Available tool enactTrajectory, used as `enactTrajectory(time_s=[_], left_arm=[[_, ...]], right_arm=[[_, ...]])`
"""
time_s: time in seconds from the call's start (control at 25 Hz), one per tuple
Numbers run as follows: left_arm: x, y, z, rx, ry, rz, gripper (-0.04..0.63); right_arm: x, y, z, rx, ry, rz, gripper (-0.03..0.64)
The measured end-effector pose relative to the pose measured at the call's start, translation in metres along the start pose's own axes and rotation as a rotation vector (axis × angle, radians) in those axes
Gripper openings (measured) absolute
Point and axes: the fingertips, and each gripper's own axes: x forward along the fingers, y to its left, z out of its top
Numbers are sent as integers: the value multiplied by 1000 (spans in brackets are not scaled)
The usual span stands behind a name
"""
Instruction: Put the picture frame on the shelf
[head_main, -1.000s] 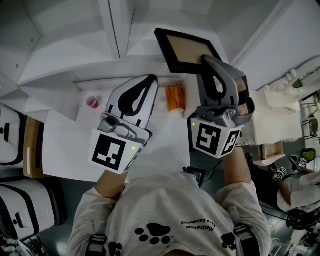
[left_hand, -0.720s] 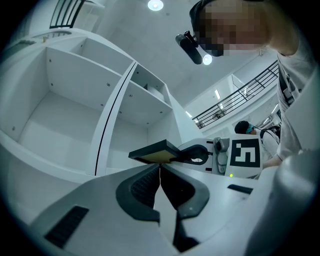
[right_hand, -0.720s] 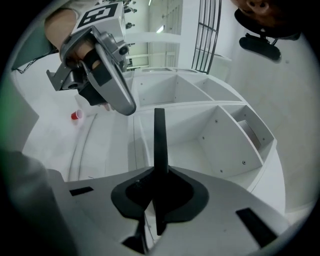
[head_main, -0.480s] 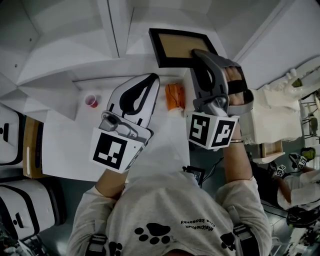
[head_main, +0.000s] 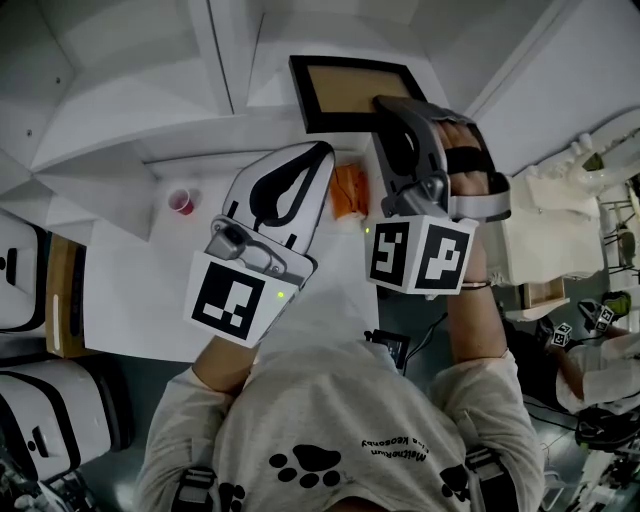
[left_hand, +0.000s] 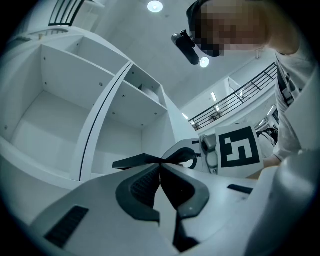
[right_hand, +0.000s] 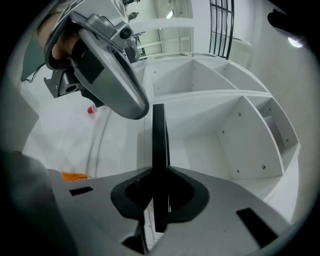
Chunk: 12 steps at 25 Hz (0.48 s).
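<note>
White shelving (head_main: 130, 110) filled the top of the head view, above a white counter (head_main: 120, 290). At twelve o'clock the picture frame (head_main: 345, 90), black-edged with a tan panel, was held up in front of the shelving, its lower right corner clamped in the right tool (head_main: 388, 104). The left tool (head_main: 318, 155) sat at seven o'clock from the frame and apart from it. A small red cup (head_main: 181, 202) stood at its nine o'clock, and an orange object (head_main: 350, 192) lay between the two tools. In the left gripper view the jaws were pressed together on nothing, with the frame edge-on just past their tips. In the right gripper view the jaws gripped the frame, which stood edge-on and upright, with shelf compartments at two o'clock and the left tool at ten.
</note>
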Motion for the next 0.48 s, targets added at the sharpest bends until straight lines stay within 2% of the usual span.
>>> enactTrajectory(time_s=[0.2,0.4,0.48], left_arm=[[3,-8,1,-1,-4,-13,23],[6,-8,-1,8,-2,-26,23],[10,-8,-3,13,2,-30,23]], right_arm=[[1,2,-2,7,19,36,64],[2,14,4,57,6,108,71],[3,14,4,66,-3,102,75]])
